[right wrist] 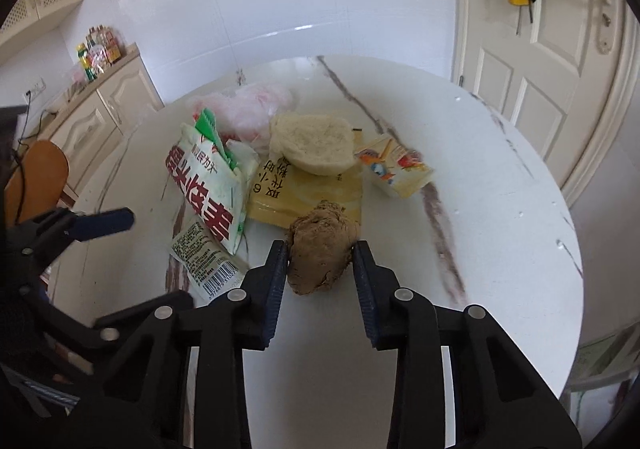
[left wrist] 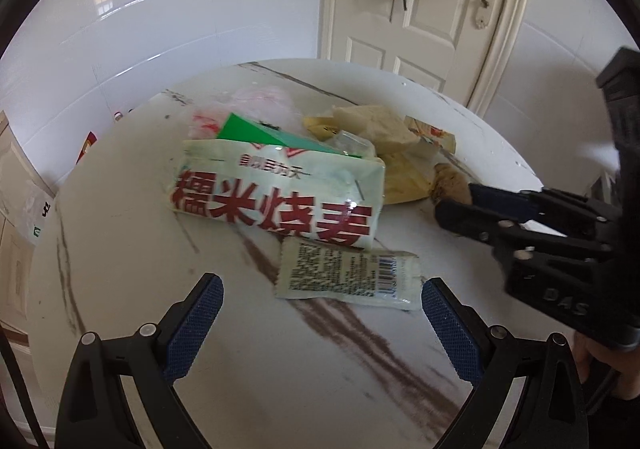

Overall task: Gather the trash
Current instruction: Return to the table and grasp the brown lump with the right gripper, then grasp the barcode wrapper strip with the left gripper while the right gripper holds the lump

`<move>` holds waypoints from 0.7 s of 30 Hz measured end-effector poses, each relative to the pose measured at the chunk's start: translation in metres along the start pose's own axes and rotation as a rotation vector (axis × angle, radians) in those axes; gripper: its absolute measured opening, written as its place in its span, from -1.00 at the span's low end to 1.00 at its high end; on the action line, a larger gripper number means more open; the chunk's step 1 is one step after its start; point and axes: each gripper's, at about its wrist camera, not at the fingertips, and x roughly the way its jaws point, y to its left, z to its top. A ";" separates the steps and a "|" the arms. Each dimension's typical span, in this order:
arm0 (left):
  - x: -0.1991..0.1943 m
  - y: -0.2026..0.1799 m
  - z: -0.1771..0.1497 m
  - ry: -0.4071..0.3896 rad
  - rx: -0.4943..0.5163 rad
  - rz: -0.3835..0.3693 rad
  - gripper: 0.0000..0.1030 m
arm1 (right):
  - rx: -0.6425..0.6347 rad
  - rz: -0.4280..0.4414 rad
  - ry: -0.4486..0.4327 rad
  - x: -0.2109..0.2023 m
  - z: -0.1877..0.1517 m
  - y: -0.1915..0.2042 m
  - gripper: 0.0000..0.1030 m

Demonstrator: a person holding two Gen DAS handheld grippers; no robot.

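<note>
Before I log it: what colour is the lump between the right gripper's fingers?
Brown lump, clearest in right wrist view.

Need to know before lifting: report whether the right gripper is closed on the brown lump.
Shut on it: the right gripper has both pads against the brown lump, which rests on the table.

bare table point(right wrist: 500, 209) lies right of the brown lump point(right wrist: 320, 253); wrappers point(right wrist: 208, 185) crowd its left.
</note>
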 end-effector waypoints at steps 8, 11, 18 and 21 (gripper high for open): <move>0.022 -0.007 0.008 0.019 0.010 0.030 0.82 | 0.021 0.053 -0.040 -0.026 -0.008 -0.015 -0.39; 0.020 -0.009 0.006 -0.005 0.038 0.015 0.46 | 0.024 0.068 -0.039 -0.029 -0.011 -0.015 -0.39; 0.019 -0.007 0.000 -0.022 0.061 -0.011 0.21 | 0.040 0.081 -0.043 -0.037 -0.019 -0.014 -0.39; 0.016 -0.004 -0.002 -0.026 0.051 -0.014 -0.16 | 0.047 0.081 -0.042 -0.042 -0.025 -0.013 -0.39</move>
